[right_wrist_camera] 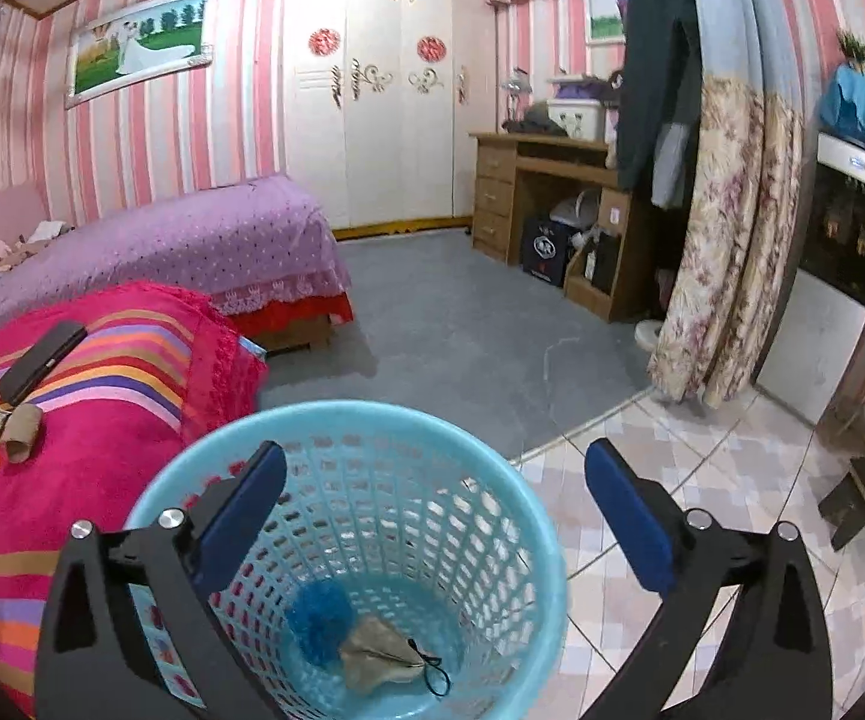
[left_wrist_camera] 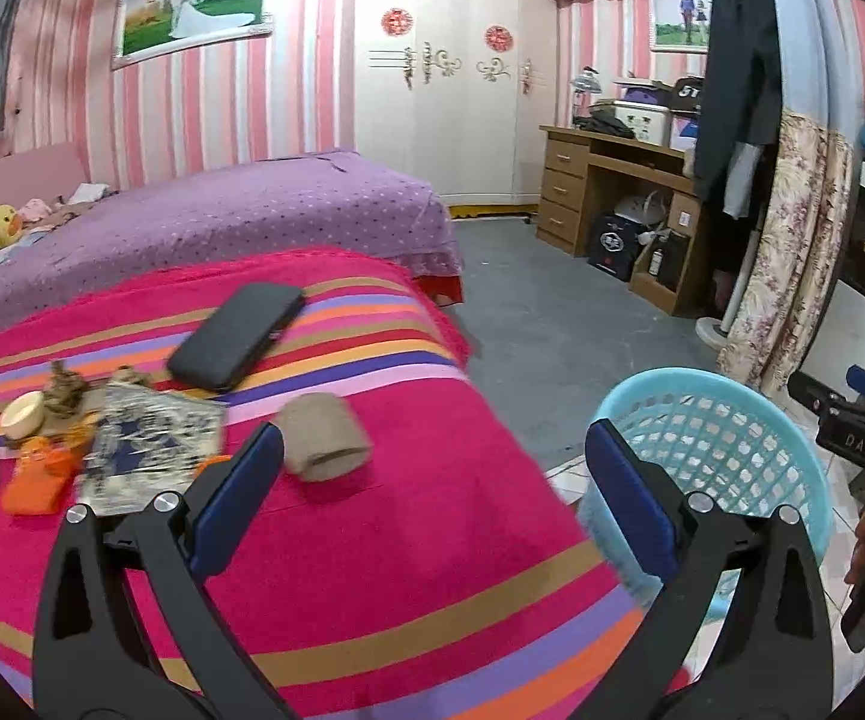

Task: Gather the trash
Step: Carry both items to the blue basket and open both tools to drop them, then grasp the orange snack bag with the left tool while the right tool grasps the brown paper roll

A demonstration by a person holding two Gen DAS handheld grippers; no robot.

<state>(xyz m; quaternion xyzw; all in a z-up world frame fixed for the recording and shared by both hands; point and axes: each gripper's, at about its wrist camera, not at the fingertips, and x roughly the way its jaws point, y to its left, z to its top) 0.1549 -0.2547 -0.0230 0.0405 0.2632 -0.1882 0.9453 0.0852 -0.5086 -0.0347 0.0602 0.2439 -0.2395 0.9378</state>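
We read "DAS" in pale letters on black body of right gripper (left_wrist_camera: 852,441), off to right of our left gripper; other markings illegible.

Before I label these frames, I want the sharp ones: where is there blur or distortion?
Left wrist view: the cardboard roll on the striped blanket and the blue basket rim are smeared; fisheye bends the walls, corners are black. Right wrist view: the basket rim is slightly soft, the crumpled trash inside reads clearly; same bowing.

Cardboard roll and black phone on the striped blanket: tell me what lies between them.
Nothing: bare striped blanket separates the cardboard roll from the black phone, seen in the left wrist view.
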